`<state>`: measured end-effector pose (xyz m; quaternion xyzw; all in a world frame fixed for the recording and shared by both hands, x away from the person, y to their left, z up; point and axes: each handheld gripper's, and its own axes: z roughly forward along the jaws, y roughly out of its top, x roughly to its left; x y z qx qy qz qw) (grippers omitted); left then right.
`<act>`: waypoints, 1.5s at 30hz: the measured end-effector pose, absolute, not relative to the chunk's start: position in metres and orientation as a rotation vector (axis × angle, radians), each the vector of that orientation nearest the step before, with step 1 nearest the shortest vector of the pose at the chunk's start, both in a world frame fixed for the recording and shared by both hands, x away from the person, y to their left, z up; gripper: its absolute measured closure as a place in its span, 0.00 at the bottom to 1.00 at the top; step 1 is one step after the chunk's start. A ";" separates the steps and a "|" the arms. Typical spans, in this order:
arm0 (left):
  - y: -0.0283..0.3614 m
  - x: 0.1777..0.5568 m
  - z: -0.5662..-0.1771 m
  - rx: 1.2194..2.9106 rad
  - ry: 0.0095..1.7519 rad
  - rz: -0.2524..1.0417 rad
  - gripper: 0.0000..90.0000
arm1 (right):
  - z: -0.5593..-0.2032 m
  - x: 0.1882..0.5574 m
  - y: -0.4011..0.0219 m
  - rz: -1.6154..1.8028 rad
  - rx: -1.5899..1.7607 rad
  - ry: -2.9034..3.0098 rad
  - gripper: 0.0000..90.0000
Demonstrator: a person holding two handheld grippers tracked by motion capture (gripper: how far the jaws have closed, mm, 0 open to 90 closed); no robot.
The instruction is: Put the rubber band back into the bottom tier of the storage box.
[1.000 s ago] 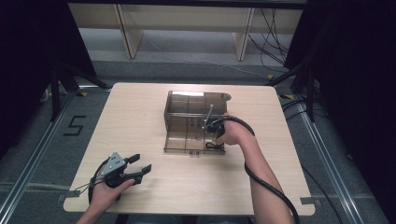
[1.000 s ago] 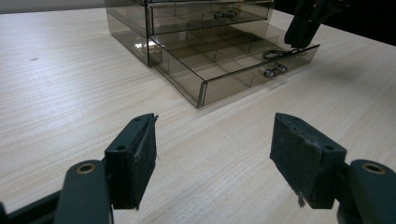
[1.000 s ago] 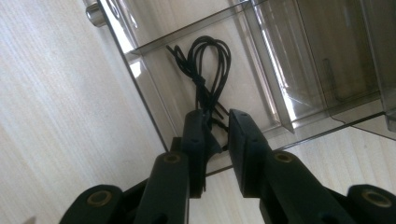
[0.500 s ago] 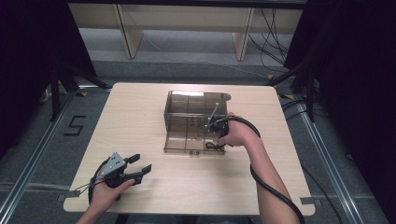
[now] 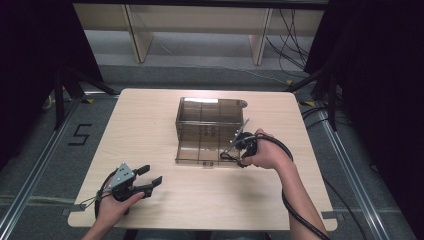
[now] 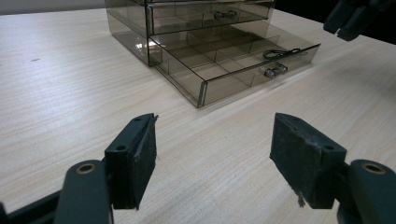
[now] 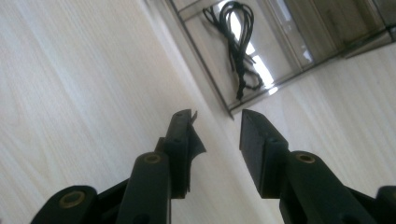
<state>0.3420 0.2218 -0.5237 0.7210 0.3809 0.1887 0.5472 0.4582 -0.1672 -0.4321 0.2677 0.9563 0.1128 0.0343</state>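
A smoky clear drawer box [image 5: 210, 117] stands mid-table with its bottom drawer [image 5: 205, 150] pulled out toward me. A coiled black cord [image 7: 238, 42] lies in the drawer's end compartment, and the cord [image 6: 280, 52] is also in the left gripper view, behind the drawer's front wall. My right gripper [image 5: 231, 152] hovers at the drawer's front right corner, its jaws [image 7: 217, 123] open with nothing between them, just short of the cord. My left gripper [image 5: 150, 177] rests near the table's front left, wide open and empty [image 6: 212, 140], facing the drawer [image 6: 233, 65].
The light wooden table [image 5: 150, 120] has bare surface to the left and front of the box. Wooden shelf legs [image 5: 135, 35] stand on the floor behind it. Cables [image 5: 300, 210] trail from the right hand off the front edge.
The right hand and its gripper have drawn back a little from over the drawer toward the front right corner. The left gripper has stayed still.
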 end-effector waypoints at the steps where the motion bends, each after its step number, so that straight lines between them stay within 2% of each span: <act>1: 0.223 0.342 -0.523 1.721 0.899 0.455 0.35 | -0.432 0.456 -0.169 0.347 0.839 2.928 0.72; 16: 0.223 0.342 -0.523 1.723 0.895 0.460 0.34 | -0.452 0.412 -0.209 0.540 0.964 2.818 0.69; 27: 0.222 0.342 -0.523 1.718 0.896 0.464 0.34 | -0.471 0.373 -0.231 0.899 0.954 2.561 0.66; 38: 0.223 0.342 -0.523 1.724 0.903 0.468 0.34 | -0.490 0.349 -0.237 1.097 1.046 2.384 0.64; 45: 0.223 0.342 -0.523 1.728 0.902 0.464 0.34 | -0.498 0.346 -0.240 1.166 1.017 2.315 0.63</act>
